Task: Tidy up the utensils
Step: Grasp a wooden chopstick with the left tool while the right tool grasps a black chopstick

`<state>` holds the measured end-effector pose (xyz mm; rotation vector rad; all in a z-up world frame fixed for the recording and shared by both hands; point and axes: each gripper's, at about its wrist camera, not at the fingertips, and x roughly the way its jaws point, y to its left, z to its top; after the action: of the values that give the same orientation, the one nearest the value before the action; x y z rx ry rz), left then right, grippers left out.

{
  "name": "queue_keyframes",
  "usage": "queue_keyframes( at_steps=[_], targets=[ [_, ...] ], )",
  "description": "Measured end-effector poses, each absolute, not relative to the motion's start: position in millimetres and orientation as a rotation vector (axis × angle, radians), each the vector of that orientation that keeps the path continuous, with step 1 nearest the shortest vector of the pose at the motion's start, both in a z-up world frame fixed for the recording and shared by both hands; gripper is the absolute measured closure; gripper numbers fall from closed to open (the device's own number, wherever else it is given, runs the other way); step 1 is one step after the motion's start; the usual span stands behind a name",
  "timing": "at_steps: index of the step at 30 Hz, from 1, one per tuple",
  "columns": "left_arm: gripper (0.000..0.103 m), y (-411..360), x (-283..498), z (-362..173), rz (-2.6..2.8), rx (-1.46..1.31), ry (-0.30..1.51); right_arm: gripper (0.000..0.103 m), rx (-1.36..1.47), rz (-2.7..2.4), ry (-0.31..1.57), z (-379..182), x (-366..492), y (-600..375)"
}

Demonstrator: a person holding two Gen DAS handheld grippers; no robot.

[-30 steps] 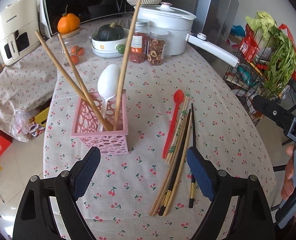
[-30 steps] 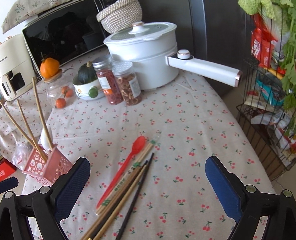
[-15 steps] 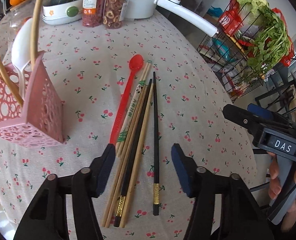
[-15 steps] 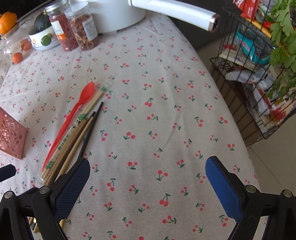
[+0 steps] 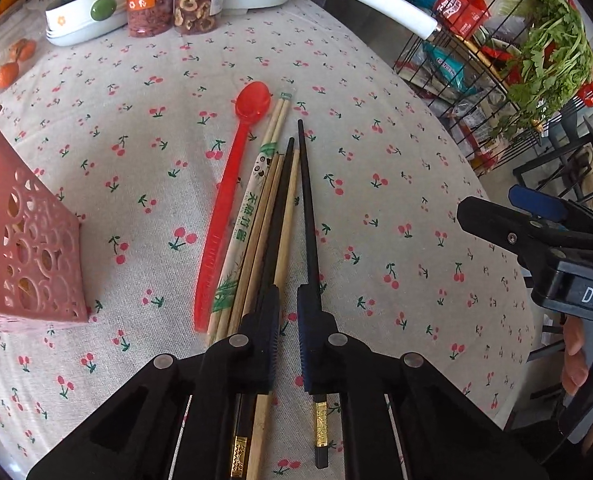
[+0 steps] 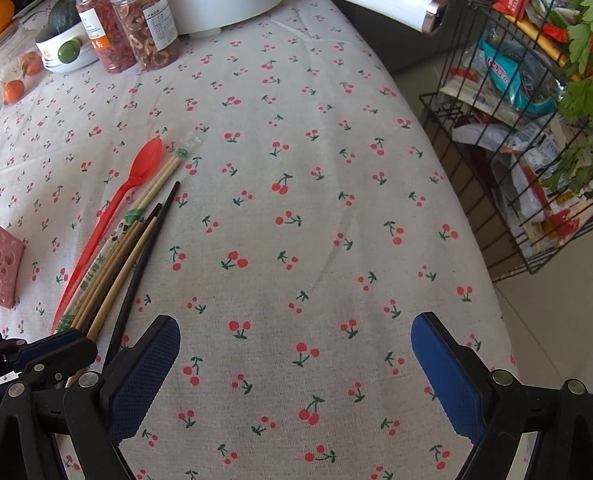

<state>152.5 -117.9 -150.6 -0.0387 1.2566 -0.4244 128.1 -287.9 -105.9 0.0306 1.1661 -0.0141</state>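
Chopsticks are what's being sorted right now, a loose bunch lying flat on the cherry-print tablecloth next to a red spoon. The left gripper is down low over their thick ends with its jaws pulled in narrow, straddling what looks like one pale wooden stick, with a black one under the left finger and another black one just outside the right finger; can't honestly tell if it's actually pinching yet. The right gripper hangs over bare cloth with its jaws spread wide, holding nothing. So I'd call this the pick-up step, and the next move probably needs a firm close on only one stick, since the neighbours are touching and could drag along. Then it wants lifting and tipping upright. Off to the left sits the pink perforated holder; I can make out something tan through the holes, not much else from here.
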Motion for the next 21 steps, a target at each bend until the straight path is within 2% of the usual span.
queue_keyframes(
  at_steps=[4,12,15,21],
  targets=[
    [0.094,-120.9,157.4,-158.1,-0.426,-0.041,1.297,0.006,0.024,-0.021,1.169,-107.2,129.0,-288.3],
    [0.093,-134.5,169.4,-160.0,-0.411,-0.023,1.258,0.006,0.050,-0.056,1.190,-111.3,126.5,-288.9],
    [0.097,-134.8,167.8,-158.7,-0.402,0.001,1.246,0.006,0.074,-0.069,1.204,-113.4,126.2,-287.2],
    [0.097,-116.4,138.1,-123.9,-0.436,0.028,1.197,0.006,0.117,-0.081,1.216,-115.2,132.6,-275.7]
  ],
)
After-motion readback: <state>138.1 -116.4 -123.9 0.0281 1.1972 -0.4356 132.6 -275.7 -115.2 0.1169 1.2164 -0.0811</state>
